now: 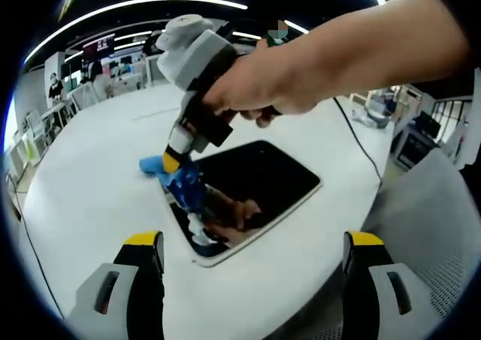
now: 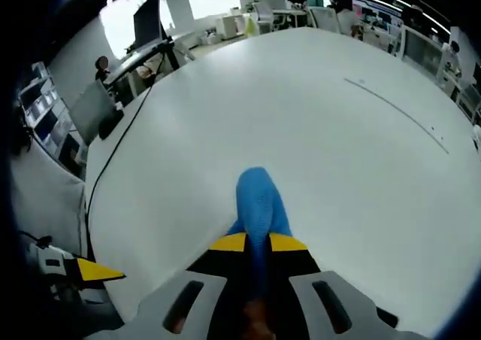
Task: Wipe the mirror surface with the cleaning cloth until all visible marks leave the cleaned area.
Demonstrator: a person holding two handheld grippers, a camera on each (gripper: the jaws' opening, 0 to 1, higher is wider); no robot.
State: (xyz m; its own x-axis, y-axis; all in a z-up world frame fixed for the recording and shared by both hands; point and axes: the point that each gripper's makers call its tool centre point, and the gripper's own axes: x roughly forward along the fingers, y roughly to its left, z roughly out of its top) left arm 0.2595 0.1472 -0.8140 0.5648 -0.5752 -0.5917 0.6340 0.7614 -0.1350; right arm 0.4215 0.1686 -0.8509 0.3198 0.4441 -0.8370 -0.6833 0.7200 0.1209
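Note:
A dark rectangular mirror [image 1: 263, 176] in a white frame lies flat on the round white table [image 1: 90, 189]. A hand comes in from the upper right holding my right gripper [image 1: 174, 159], which is shut on a blue cleaning cloth [image 1: 180, 180]. The cloth presses on the mirror's left edge and is reflected in the glass. In the right gripper view the jaws of my right gripper [image 2: 257, 242] pinch the blue cloth [image 2: 259, 201], which sticks out forward over the table [image 2: 338, 144]. My left gripper [image 1: 253, 240] stands wide open just short of the mirror's near corner, holding nothing.
A black cable [image 1: 362, 148] runs across the table toward its right edge and shows again as a cable [image 2: 113, 159] by the table's rim. A grey chair [image 1: 440, 220] stands close at the right. Desks, monitors and people fill the room behind.

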